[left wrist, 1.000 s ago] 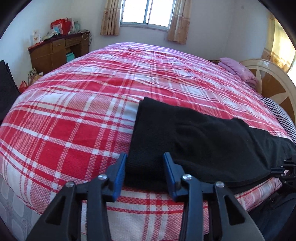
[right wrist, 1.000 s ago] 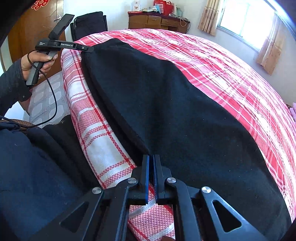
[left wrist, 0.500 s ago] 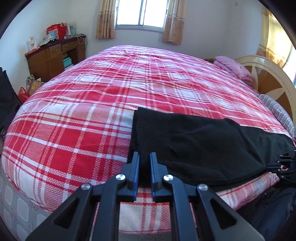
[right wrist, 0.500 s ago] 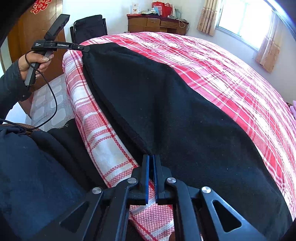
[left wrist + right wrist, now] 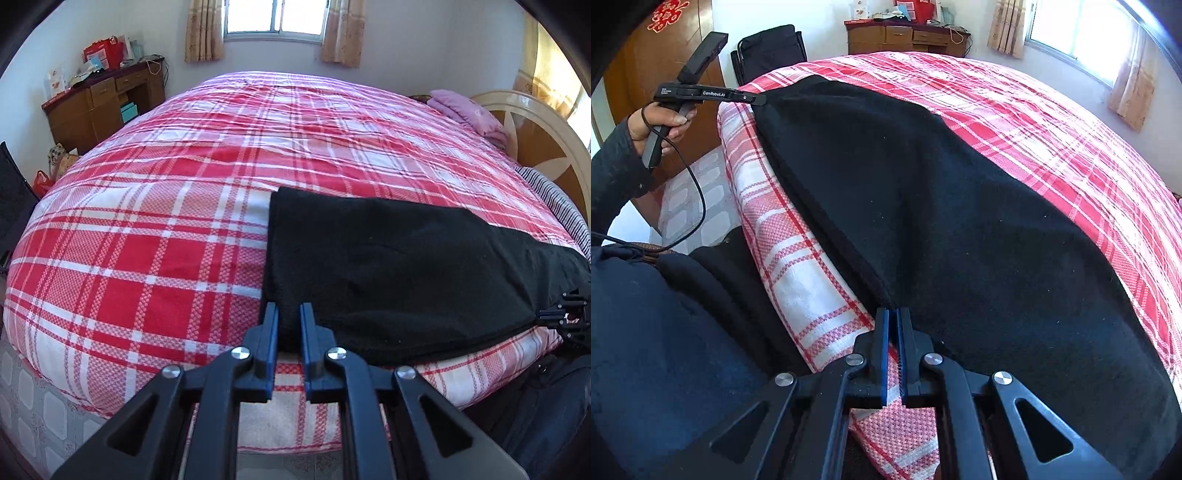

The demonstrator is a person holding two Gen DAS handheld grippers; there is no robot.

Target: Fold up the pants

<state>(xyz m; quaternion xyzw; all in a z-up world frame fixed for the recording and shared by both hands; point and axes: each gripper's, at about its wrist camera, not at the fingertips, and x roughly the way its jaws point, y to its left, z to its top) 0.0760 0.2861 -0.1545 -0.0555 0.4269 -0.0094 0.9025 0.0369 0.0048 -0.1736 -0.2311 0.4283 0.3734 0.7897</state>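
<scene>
Black pants (image 5: 388,266) lie flat along the near edge of a bed with a red plaid cover (image 5: 166,258). My left gripper (image 5: 288,314) is shut on the pants' near left corner, with black fabric squeezed between its blue pads. In the right wrist view the pants (image 5: 942,206) stretch away from me. There my right gripper (image 5: 894,314) is shut on their near edge. At the far end, a hand (image 5: 661,122) holds the left gripper (image 5: 759,99) at the pants' corner. The right gripper (image 5: 565,314) shows at the right edge of the left wrist view.
A wooden desk (image 5: 103,107) with clutter stands by the far left wall under a window. A pink folded cloth (image 5: 469,114) and a round headboard (image 5: 535,133) are at the right. A black chair (image 5: 772,48) stands beyond the bed. The person's dark clothing (image 5: 665,332) presses against the bed's side.
The left gripper's jaws went from wide apart around the pants' corner to shut on it, and its view tipped up slightly. The right gripper kept still.
</scene>
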